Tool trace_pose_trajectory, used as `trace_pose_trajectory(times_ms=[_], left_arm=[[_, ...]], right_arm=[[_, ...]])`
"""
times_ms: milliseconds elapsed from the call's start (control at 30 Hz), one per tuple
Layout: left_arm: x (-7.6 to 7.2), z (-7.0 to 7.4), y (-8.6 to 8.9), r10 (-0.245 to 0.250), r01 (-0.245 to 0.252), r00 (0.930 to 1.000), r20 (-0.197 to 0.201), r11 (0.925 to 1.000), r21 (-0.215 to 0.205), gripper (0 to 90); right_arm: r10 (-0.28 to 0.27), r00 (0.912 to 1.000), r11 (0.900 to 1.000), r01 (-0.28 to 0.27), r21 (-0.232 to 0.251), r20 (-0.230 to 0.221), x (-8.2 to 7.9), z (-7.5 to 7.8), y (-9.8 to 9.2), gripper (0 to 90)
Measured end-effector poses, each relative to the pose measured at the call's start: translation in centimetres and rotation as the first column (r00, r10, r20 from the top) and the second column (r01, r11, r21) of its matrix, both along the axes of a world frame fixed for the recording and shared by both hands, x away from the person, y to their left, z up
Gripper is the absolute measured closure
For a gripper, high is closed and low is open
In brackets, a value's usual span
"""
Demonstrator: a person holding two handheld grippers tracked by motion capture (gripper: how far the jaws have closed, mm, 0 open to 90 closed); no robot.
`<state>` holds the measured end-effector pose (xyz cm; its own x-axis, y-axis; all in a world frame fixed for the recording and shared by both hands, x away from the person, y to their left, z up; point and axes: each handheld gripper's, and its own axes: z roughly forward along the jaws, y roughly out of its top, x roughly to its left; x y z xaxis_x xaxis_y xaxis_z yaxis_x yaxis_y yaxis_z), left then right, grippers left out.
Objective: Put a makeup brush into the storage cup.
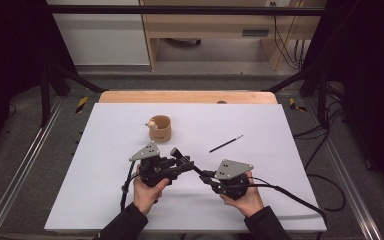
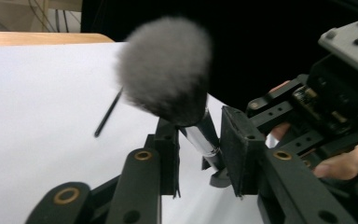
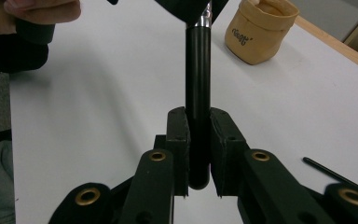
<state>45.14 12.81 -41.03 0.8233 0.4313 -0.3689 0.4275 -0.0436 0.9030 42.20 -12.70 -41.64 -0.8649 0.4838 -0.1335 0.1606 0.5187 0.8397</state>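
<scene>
A makeup brush with a fluffy grey head [image 2: 165,65], a silver ferrule and a black handle [image 3: 198,70] is held up over the white table top. My right gripper [image 3: 198,140] is shut on the lower end of the handle. My left gripper [image 2: 200,144] has its jaws around the ferrule just below the head, with narrow gaps still showing beside it. In the high view the brush [image 1: 186,164] runs between the left gripper [image 1: 182,162] and the right gripper [image 1: 202,174], near the front middle of the table.
A tan fabric pouch [image 1: 161,128] stands upright behind the hands, with a small pale object at its rim. A thin black stick-like tool [image 1: 226,143] lies to the right of it. The white sheet [image 1: 105,200] covers the wooden table.
</scene>
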Motion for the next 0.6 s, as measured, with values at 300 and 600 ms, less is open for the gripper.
trace_pose_trajectory(times_ms=[300, 600], left_arm=[[-0.25, 0.12, -0.04, -0.012, 0.012, 0.9999, 0.005, 0.9998, -0.014, 72.8], [-0.48, 0.20, -0.19, -0.025, 0.025, 0.9996, 0.013, 0.9996, -0.016, 75.5]], right_arm=[[0.008, 1.0000, 1.000, -0.008, -0.007, -0.003, 0.00, -0.25, 0.24, 79.4], [0.013, 0.9999, 1.000, -0.013, -0.014, 0.000, 0.01, -0.40, 0.37, 79.2]])
